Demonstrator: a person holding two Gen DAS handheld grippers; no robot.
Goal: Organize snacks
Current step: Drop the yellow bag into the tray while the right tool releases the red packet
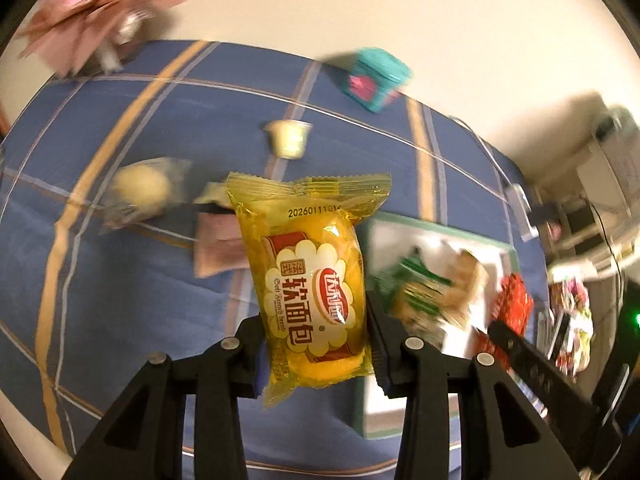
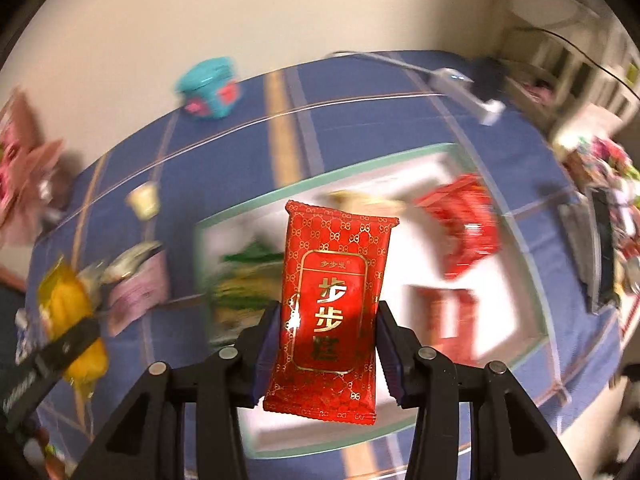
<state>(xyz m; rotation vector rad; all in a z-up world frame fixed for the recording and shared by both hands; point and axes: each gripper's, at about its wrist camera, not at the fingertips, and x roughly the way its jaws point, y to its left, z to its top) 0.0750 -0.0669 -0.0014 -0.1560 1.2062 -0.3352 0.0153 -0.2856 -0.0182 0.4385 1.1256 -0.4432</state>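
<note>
Left tongs (image 1: 316, 344) pinch yellow bread packet (image 1: 312, 280); right tongs (image 2: 326, 344) pinch red packet (image 2: 330, 308).

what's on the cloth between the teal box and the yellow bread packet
A small cream cup sits between the teal box and the yellow bread packet, seen in the left wrist view.

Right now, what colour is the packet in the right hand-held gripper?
Red with a gold pattern and gold lettering: the packet, clearest in the right wrist view.
</note>
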